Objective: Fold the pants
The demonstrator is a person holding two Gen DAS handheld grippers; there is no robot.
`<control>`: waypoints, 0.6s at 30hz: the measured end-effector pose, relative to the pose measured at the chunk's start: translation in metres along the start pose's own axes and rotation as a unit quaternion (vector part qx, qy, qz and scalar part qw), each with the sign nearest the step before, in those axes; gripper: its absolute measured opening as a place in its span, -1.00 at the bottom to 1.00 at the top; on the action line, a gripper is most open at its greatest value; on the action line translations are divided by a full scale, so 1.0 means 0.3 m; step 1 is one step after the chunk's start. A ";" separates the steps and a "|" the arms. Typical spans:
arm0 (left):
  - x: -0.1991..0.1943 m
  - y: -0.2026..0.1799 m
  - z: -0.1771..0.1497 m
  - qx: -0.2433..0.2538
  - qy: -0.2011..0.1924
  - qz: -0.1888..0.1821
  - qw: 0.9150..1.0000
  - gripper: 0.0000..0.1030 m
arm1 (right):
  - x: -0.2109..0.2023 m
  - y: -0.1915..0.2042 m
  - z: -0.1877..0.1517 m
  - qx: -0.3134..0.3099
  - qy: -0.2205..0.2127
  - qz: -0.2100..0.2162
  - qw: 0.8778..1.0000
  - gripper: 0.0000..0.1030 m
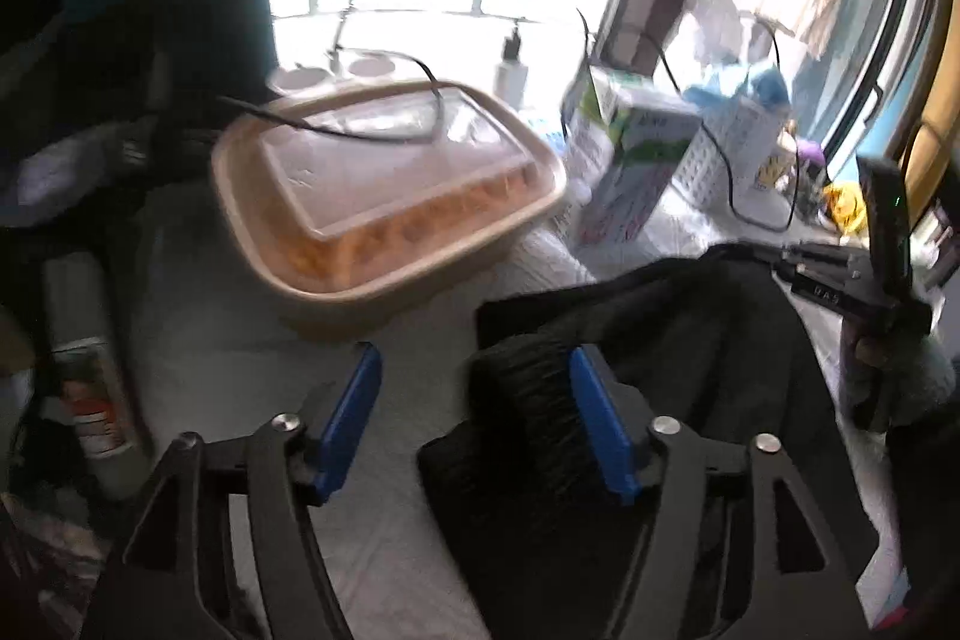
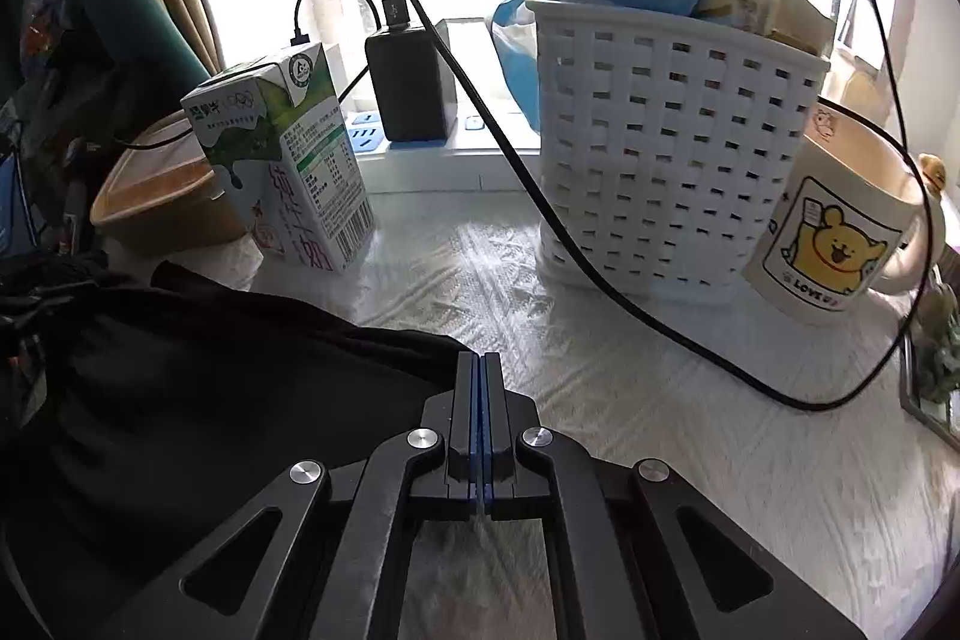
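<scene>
The black pants (image 1: 690, 340) lie bunched on the white cloth-covered table. In the left wrist view my left gripper (image 1: 474, 376) is open, its blue pads apart, with the ribbed waistband (image 1: 528, 412) lying against the inside of the right pad. The right gripper shows at the far right (image 1: 864, 280), held by a hand at the pants' far edge. In the right wrist view the pants (image 2: 210, 400) fill the lower left. My right gripper (image 2: 480, 370) has its jaws pressed together at the pants' right edge; whether cloth is pinched between them I cannot tell.
A beige lidded food container (image 1: 384, 196), a milk carton (image 2: 288, 160), a white lattice basket (image 2: 672, 148), a bear mug (image 2: 840, 232), a charger on a power strip (image 2: 408, 88) and black cables (image 2: 600, 280) crowd the table's back by the window.
</scene>
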State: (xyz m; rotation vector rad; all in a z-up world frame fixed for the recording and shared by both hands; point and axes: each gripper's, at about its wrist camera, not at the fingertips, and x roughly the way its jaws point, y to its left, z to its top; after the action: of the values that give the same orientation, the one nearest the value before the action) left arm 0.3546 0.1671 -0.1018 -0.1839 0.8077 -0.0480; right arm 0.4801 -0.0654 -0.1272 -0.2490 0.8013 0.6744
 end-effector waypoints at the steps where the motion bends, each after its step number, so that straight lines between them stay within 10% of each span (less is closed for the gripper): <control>1: -0.023 0.006 0.001 -0.002 -0.007 -0.001 1.000 0.31 | -0.013 -0.003 -0.007 0.005 -0.002 -0.002 1.000 -1.00; 7: -0.163 0.037 -0.039 -0.036 -0.033 -0.005 0.999 0.40 | -0.164 0.034 -0.029 0.003 -0.039 0.024 0.999 -0.98; 18: -0.084 -0.050 -0.265 -0.060 0.063 -0.035 0.996 0.40 | -0.323 0.093 -0.180 0.047 -0.044 0.009 0.998 -0.96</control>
State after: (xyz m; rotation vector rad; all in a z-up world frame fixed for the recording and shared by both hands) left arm 0.2801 0.1437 -0.1349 -0.3250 0.9309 -0.0778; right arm 0.3823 -0.1130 -0.0918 -0.1254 0.7493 0.6589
